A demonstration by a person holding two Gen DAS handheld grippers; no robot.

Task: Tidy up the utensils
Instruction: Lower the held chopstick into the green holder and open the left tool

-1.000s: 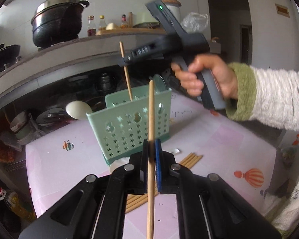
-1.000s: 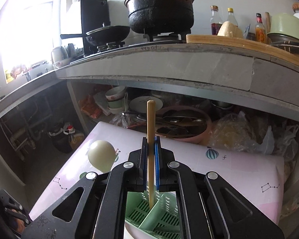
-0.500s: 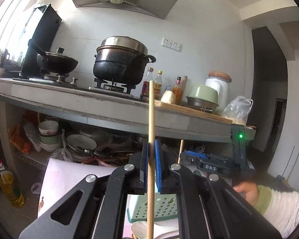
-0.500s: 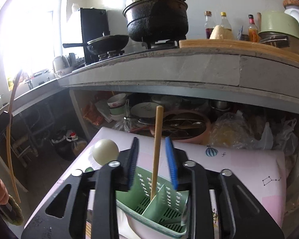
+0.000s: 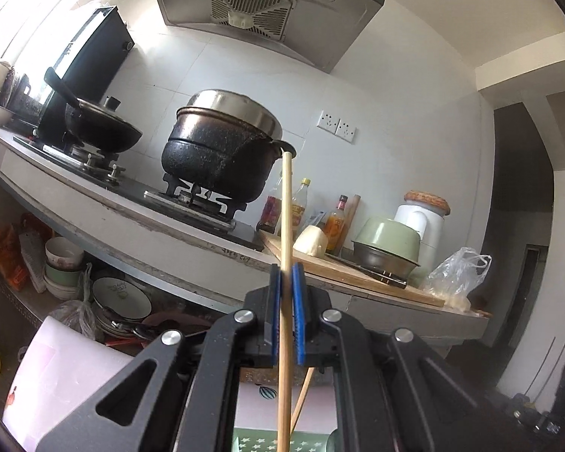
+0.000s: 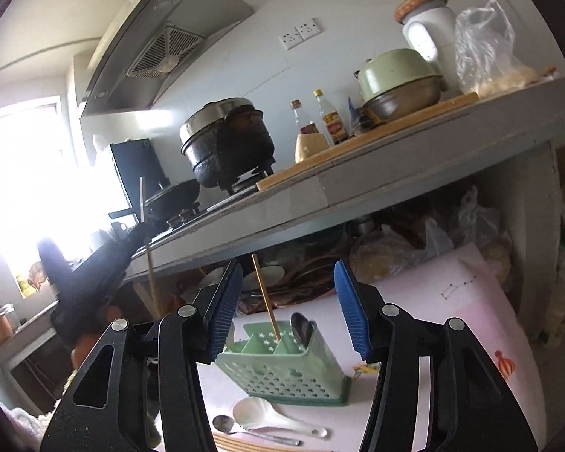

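At 6 o'clock, left gripper: clamped on upright chopstick. Right gripper: wide apart, empty, above green utensil caddy holding second chopstick.

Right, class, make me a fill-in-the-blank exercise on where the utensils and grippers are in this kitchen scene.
1. The left gripper is shut on a wooden ____.
2. The right gripper's jaws stand ____.
3. One chopstick already stands inside the green ____.
4. The white spoon lies on the ____, in front of the green holder.

Missing words: chopstick; open; holder; table
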